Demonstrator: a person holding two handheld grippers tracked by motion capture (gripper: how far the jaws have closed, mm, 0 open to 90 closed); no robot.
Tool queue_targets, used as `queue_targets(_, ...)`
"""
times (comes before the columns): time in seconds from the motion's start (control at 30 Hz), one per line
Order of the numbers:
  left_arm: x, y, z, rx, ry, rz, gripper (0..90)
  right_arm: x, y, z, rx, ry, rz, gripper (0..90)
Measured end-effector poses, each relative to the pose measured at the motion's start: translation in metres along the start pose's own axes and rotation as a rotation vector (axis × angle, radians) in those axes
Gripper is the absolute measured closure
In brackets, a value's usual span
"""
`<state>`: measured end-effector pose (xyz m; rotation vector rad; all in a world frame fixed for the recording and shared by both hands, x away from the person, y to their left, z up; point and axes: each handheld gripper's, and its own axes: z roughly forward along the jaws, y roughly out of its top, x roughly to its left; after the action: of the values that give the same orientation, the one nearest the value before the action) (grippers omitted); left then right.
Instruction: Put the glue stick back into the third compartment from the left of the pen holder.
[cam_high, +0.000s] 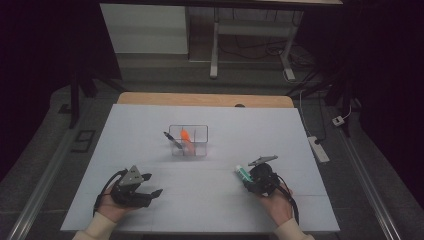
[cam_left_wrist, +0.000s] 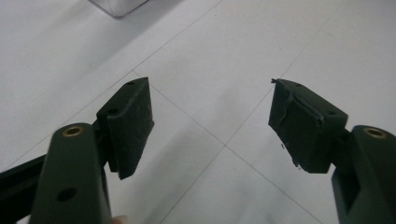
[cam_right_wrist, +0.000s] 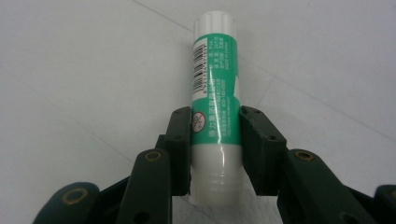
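The right claw (cam_right_wrist: 215, 140) is clamped on a green-and-white glue stick (cam_right_wrist: 214, 79) bearing a barcode; left claw (cam_left_wrist: 212, 126) apart.

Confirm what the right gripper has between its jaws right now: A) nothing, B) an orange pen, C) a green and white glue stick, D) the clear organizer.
C: in the right gripper view, the right gripper has both pads pressed against the sides of the glue stick, which lies lengthwise between the jaws over the table.
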<state>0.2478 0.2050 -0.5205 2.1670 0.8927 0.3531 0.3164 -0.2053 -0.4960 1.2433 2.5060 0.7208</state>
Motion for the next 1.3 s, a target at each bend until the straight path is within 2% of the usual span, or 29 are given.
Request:
queue_targets(0.03, 0.000, 0.000, 0.000, -0.002, 0.002, 0.000, 30.5, 0.001, 0.001, -0.005, -0.019, 0.013, -0.021, 64.2)
queue_targets(0.07, 0.000, 0.000, 0.000, -0.003, 0.004, 0.003, 30.5, 0.001, 0.001, -0.005, -0.019, 0.013, -0.021, 64.2)
queue_targets(0.13, -0.001, 0.000, -0.001, -0.009, 0.010, 0.010, 30.8, 0.002, 0.003, -0.012, -0.055, 0.048, -0.073, 64.2)
queue_targets(0.17, -0.002, 0.001, -0.001, -0.013, 0.013, 0.014, 30.8, 0.002, 0.003, -0.012, -0.055, 0.048, -0.073, 64.2)
queue_targets(0.23, -0.003, 0.002, -0.001, -0.018, 0.018, 0.025, 31.1, 0.003, 0.005, -0.018, -0.089, 0.091, -0.118, 64.3)
queue_targets(0.27, -0.003, 0.002, -0.001, -0.018, 0.018, 0.030, 31.1, 0.003, 0.005, -0.018, -0.089, 0.091, -0.118, 64.3)
queue_targets(0.37, -0.005, 0.004, -0.001, -0.015, 0.024, 0.042, 31.4, 0.006, 0.010, -0.022, -0.113, 0.125, -0.178, 64.3)
queue_targets(0.47, -0.006, 0.007, 0.000, -0.012, 0.036, 0.055, 31.4, 0.008, 0.013, -0.023, -0.133, 0.157, -0.200, 64.3)
queue_targets(0.5, -0.007, 0.008, 0.000, -0.013, 0.040, 0.059, 31.4, 0.008, 0.013, -0.023, -0.133, 0.157, -0.200, 64.3)
queue_targets(0.73, -0.012, 0.016, 0.002, -0.008, 0.054, 0.091, 31.3, 0.018, 0.023, -0.019, -0.153, 0.196, -0.287, 64.2)
queue_targets(0.93, -0.019, 0.026, 0.005, -0.004, 0.059, 0.125, 31.2, 0.024, 0.029, -0.017, -0.156, 0.232, -0.324, 64.2)
queue_targets(1.03, -0.022, 0.031, 0.007, -0.007, 0.052, 0.137, 31.4, 0.028, 0.031, -0.015, -0.143, 0.232, -0.347, 64.2)
queue_targets(1.3, -0.030, 0.043, 0.013, -0.005, 0.046, 0.174, 31.6, 0.036, 0.039, -0.011, -0.134, 0.261, -0.372, 64.2)
